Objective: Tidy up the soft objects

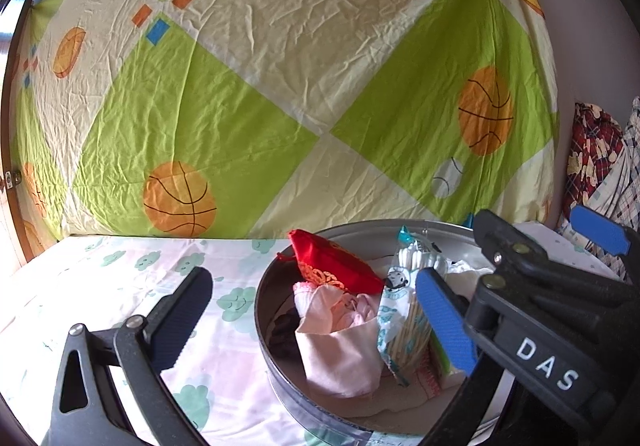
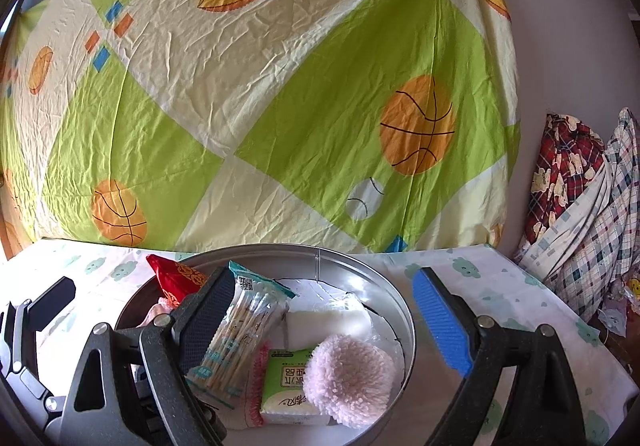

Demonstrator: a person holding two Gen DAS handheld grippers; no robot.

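Round tin (image 2: 316,258) holds pink pompom (image 2: 350,378), cotton swabs (image 2: 236,330), red pouch (image 1: 332,262).

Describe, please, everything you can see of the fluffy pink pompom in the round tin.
The fluffy pink pompom is a pale pink, shaggy, roughly round puff that looks like soft yarn or chenille. It lies loose in the round metal tin, at the near right of its floor in the right wrist view. Its left edge overlaps the green tissue packet, and it rests on a crinkled clear plastic sheet. A white foam-like block sits just behind it. No gripper touches it.
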